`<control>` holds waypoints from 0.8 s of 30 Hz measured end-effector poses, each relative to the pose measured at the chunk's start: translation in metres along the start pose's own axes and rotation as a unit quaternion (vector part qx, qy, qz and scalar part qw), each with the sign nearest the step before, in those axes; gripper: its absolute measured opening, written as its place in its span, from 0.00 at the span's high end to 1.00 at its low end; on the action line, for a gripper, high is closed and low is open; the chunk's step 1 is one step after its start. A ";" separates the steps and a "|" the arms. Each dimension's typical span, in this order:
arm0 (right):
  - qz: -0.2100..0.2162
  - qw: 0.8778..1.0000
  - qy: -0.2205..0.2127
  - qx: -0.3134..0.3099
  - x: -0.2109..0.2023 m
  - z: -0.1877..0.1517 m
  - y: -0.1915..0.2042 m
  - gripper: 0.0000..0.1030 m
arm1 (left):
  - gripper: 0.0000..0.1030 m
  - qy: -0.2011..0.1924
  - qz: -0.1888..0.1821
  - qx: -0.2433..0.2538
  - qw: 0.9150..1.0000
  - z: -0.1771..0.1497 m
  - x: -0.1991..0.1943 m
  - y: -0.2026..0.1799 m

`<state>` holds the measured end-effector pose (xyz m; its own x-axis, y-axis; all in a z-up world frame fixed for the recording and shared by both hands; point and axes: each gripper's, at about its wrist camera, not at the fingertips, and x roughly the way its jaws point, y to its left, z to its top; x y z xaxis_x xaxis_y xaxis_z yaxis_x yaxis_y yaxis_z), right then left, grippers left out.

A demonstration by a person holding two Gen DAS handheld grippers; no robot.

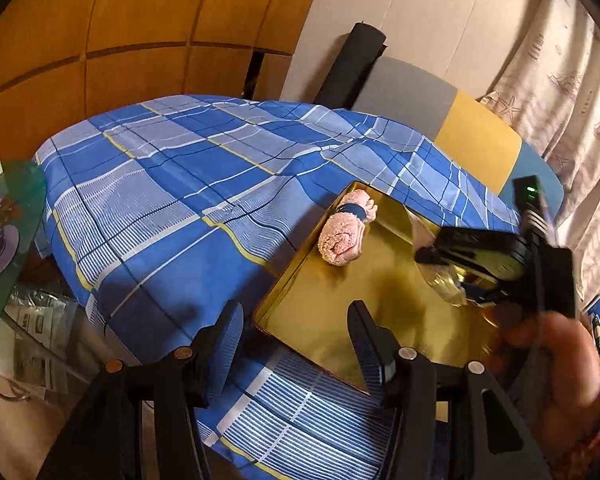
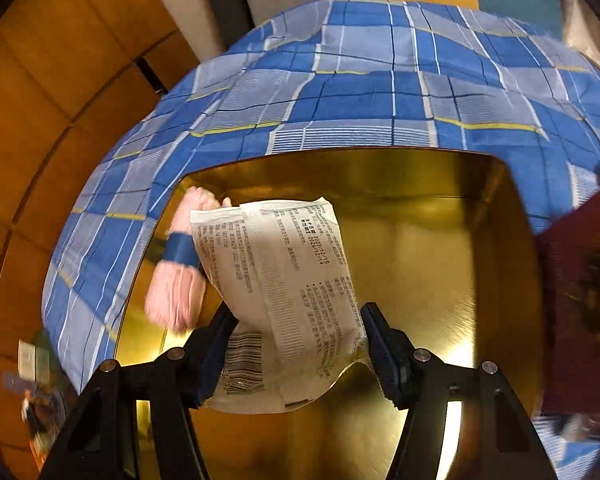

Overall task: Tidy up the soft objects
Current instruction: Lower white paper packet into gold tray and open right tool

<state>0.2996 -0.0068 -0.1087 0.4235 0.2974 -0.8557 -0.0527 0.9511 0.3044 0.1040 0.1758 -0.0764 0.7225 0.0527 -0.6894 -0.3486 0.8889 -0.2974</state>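
A gold tin box point(image 1: 340, 312) lies open on the blue plaid cloth point(image 1: 160, 200). A rolled pink towel point(image 1: 346, 232) with a blue band lies in its far left corner; it also shows in the right wrist view point(image 2: 176, 292). My right gripper point(image 2: 296, 348) is over the tin point(image 2: 440, 260), its fingers on both sides of a white printed soft packet point(image 2: 284, 296) that hangs into the tin. In the left wrist view the right gripper point(image 1: 440, 260) is at the tin's right side. My left gripper point(image 1: 296, 336) is open and empty above the tin's near left corner.
A dark red lid or box point(image 2: 580, 312) is at the tin's right side. A green glass side table point(image 1: 8, 232) with small items stands left of the bed. Wooden panels point(image 1: 100, 40) and a curtain point(image 1: 572, 100) lie behind.
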 end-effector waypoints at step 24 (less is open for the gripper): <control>0.045 0.997 -0.061 -0.033 -0.081 -0.035 0.000 0.27 | 0.47 0.021 -0.027 0.004 0.999 -0.014 0.000 -0.015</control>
<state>0.2339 -0.0277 -0.0543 0.5201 0.3738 -0.7680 -0.1537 0.9254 0.3464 0.1007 0.1564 -0.0819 0.7144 -0.0149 -0.6996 -0.3047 0.8934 -0.3302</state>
